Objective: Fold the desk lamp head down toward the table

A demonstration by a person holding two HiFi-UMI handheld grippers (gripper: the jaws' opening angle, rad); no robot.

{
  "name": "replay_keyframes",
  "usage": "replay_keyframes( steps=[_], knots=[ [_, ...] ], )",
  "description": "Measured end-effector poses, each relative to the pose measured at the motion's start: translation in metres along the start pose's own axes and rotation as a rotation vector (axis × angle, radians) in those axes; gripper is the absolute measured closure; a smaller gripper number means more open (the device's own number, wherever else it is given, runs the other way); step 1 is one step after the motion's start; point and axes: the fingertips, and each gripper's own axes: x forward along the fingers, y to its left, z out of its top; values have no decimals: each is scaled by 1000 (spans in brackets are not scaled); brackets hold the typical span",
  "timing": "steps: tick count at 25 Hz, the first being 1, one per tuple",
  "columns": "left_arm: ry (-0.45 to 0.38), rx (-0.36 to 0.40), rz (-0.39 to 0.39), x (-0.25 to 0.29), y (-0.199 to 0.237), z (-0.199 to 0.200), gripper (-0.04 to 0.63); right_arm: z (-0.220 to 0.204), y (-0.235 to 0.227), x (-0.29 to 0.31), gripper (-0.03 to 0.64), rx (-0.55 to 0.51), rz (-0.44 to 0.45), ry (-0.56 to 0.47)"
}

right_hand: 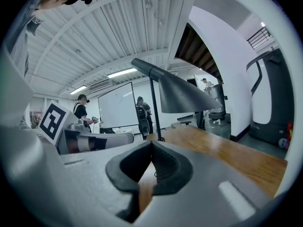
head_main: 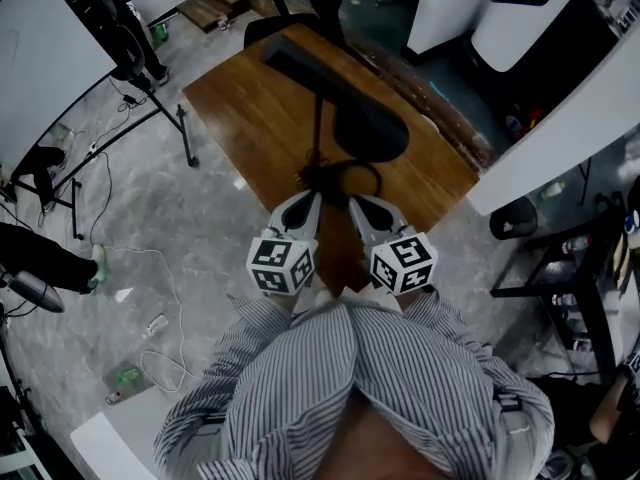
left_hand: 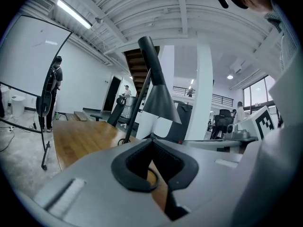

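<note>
A wooden worktop (head_main: 250,118) stands on a grey marbled floor (head_main: 180,228) in an open workshop with a white ribbed ceiling. At its middle we see the black desk lamp (head_main: 345,108), our landmark here. Its thin pole (head_main: 319,133) rises straight from a foot ringed by a coil of dark cord (head_main: 350,176). The lamp head (left_hand: 158,98) is a cone with a long tube running up from it. It sits at the pole's top, tilted, mouth turned downward and well above the wood.

On our side of the lamp, a person in a striped shirt (head_main: 350,388) holds both tools over the worktop's near corner. The left tongs (head_main: 306,203) and the right tongs (head_main: 360,206) point at the lamp's foot side by side, near it and near each other. We cannot tell whether either touches the cord.

In the left gripper view, the black pads meet at the tips and grip nothing; a loop of the cord shows beyond them. In the right gripper view, the pads are likewise pressed together and empty, with the pole straight ahead and the cone hanging above.

Left of the lamp a whiteboard (head_main: 50,48) stands on a dark frame, and two people (right_hand: 83,110) stand by it. A pale cable (head_main: 165,308) trails over the floor on that same side.
</note>
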Motion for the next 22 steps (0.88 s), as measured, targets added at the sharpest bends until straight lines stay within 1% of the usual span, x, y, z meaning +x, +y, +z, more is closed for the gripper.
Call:
replay_keyframes(
  steps=[6, 12, 17, 22],
  knots=[
    [7, 52, -17, 4, -10, 0, 590, -3, 2, 0, 615, 4, 5, -4],
    [12, 41, -38, 4, -15, -2, 589, -2, 3, 1, 615, 0, 8, -12],
    [10, 48, -45, 4, -21, -1, 589, 0, 2, -2, 615, -12, 7, -17],
    [15, 26, -43, 2, -21, -5, 589, -2, 6, -5, 615, -6, 10, -14]
  ],
)
